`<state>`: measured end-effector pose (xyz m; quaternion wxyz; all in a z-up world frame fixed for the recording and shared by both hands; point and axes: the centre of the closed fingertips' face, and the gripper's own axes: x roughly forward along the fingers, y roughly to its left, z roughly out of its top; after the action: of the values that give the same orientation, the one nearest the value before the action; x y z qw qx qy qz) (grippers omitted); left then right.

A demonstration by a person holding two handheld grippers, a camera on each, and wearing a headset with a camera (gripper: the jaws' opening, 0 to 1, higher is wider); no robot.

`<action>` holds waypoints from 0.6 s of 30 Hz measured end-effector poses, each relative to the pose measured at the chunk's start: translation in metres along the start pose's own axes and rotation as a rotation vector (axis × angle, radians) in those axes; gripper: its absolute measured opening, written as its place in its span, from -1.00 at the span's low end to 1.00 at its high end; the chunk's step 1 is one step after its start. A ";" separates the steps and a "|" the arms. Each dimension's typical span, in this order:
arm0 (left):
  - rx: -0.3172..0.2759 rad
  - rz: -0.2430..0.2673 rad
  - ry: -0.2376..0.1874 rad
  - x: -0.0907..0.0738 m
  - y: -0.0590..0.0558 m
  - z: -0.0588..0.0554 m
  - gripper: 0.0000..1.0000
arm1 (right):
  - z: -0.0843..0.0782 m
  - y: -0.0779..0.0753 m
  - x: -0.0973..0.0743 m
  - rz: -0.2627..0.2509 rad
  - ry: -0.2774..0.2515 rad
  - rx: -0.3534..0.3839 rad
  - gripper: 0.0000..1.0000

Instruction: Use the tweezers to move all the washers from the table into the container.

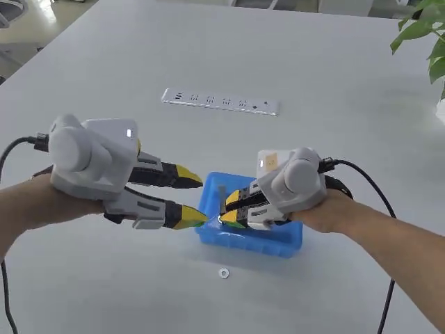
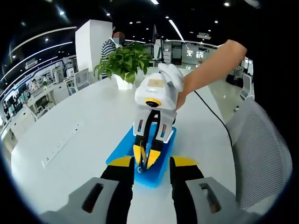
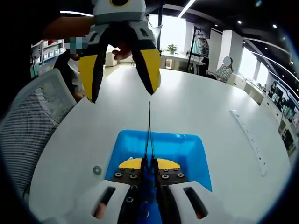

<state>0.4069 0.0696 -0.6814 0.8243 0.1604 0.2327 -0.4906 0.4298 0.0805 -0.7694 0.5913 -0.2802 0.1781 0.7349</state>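
Now the right gripper (image 1: pixel 228 212) is clamping the tweezers (image 3: pixel 149 130) over the blue container (image 1: pixel 278 245), likely for a drop. One washer (image 1: pixel 223 273) is lying on the table (image 1: pixel 313 62) just beside it. The left gripper (image 1: pixel 199 200) is hovering nearby, jaws spread and empty.

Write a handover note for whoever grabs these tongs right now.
Left tongs: open, empty, held by the left side of the blue container.
Right tongs: shut on the tweezers, which point across the container; their tips look empty.
Washer: one lies on the table, just in front of the container.
Done: cannot tell whether any washers are inside.
Left: lift that washer with the tweezers and drop it in.
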 end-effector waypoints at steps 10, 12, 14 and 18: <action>0.054 -0.036 0.022 0.018 0.011 0.006 -0.54 | 0.000 0.000 0.000 0.001 0.000 -0.006 -0.82; 0.068 -0.048 0.034 0.021 0.012 0.007 -0.59 | 0.000 0.000 0.000 0.001 0.000 -0.007 -0.82; 0.081 -0.066 0.048 0.024 0.011 0.006 -0.65 | 0.000 0.000 0.000 0.001 0.001 -0.010 -0.82; 0.095 -0.080 0.056 0.027 0.012 0.007 -0.75 | 0.000 0.001 0.000 0.002 0.002 -0.011 -0.82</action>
<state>0.4306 0.0518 -0.6896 0.7885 0.2035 0.2385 -0.5291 0.4292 0.0799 -0.7694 0.5890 -0.2841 0.1748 0.7361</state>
